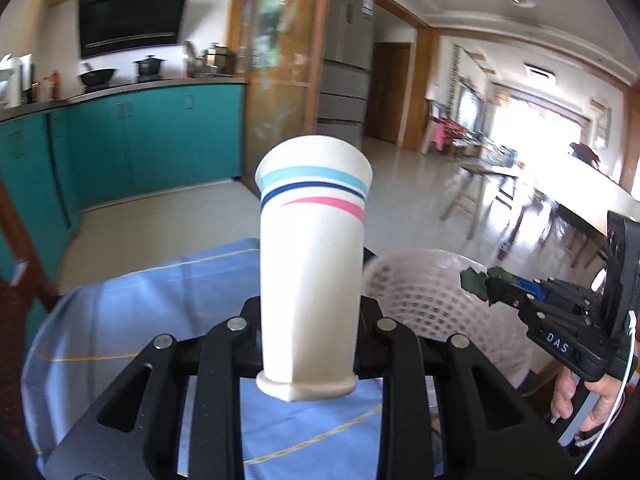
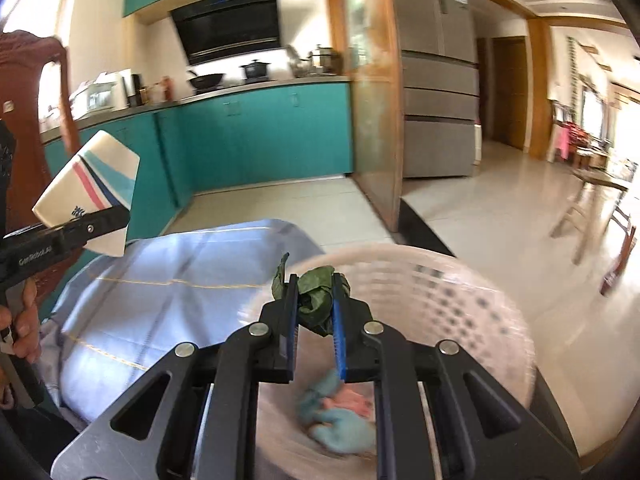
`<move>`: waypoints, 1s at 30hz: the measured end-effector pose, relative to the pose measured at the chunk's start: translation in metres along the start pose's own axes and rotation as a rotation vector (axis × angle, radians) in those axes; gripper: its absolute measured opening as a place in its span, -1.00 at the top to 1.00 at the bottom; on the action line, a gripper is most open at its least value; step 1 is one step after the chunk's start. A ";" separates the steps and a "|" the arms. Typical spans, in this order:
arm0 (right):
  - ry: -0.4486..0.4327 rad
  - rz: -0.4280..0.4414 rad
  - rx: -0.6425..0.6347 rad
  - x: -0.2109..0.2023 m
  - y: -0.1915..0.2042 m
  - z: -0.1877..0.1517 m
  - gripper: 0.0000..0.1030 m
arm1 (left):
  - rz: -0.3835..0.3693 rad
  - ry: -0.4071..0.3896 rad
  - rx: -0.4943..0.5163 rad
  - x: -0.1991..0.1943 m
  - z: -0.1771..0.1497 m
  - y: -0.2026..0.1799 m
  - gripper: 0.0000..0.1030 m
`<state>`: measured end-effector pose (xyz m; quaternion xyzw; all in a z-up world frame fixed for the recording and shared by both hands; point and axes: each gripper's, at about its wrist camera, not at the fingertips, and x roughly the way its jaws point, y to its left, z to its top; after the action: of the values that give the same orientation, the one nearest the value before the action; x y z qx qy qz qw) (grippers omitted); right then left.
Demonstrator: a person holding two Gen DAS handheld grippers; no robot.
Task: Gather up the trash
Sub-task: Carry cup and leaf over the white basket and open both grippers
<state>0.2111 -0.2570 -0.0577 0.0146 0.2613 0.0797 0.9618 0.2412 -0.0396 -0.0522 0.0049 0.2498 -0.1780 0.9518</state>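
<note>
My left gripper (image 1: 310,316) is shut on a white paper cup (image 1: 312,264) with light blue, dark blue and pink stripes, held above the blue tablecloth (image 1: 132,320). The cup also shows in the right wrist view (image 2: 90,188) at the left. My right gripper (image 2: 315,300) is shut on a crumpled green leaf (image 2: 316,296) and holds it over the white plastic basket (image 2: 452,292). In the left wrist view the right gripper (image 1: 494,290) with the leaf (image 1: 476,280) is over the basket (image 1: 416,292). Blue and pink scraps (image 2: 340,416) lie in the basket.
The tablecloth (image 2: 172,292) covers a table left of the basket. A wooden chair back (image 2: 32,80) stands at the far left. Teal kitchen cabinets (image 1: 152,140), a wooden partition (image 2: 372,100) and a grey fridge (image 2: 436,80) lie beyond. A dining table and chairs (image 1: 560,200) are at the right.
</note>
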 end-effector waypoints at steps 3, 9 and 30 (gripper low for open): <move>0.011 -0.034 0.025 -0.004 -0.019 -0.010 0.70 | -0.048 0.023 0.041 0.019 -0.002 -0.029 0.46; 0.035 -0.081 0.053 -0.008 -0.041 -0.021 0.70 | -0.140 0.078 0.061 0.061 -0.006 -0.074 0.46; -0.024 -0.099 0.099 -0.018 -0.043 -0.025 -0.46 | 0.011 0.040 -0.018 0.040 -0.004 -0.035 -0.69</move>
<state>0.1890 -0.3022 -0.0731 0.0501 0.2537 0.0187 0.9658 0.2601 -0.0851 -0.0717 0.0013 0.2701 -0.1706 0.9476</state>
